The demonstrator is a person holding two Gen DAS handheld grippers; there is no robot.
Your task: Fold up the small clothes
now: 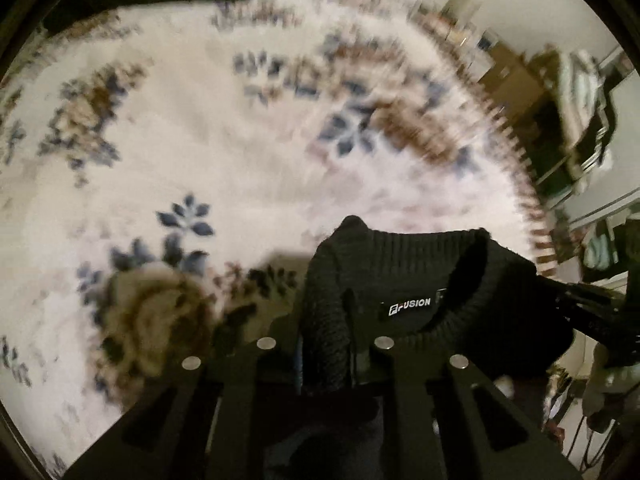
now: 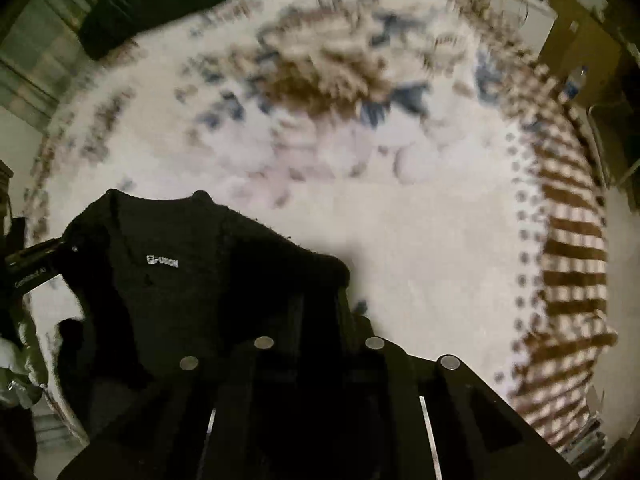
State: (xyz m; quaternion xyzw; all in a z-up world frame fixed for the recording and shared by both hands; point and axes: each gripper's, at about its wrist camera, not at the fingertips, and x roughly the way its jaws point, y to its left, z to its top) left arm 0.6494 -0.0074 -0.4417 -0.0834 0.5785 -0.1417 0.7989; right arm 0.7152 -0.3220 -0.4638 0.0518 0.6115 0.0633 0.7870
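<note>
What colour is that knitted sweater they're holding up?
Black, with a small black-and-white neck label; the sweater shows best in the left wrist view.

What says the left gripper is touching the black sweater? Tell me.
Touching. The left wrist view shows the left gripper with its fingers closed on the black sweater beside the collar.

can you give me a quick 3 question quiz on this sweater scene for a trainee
1. True or false: the black sweater hangs between the left gripper and the right gripper.
2. Which part faces the left wrist camera? A) hem B) neck opening with label C) cuff
3. Fill in: below the sweater lies a floral ____.

Key: 1 true; 2 B; 3 rug.
</note>
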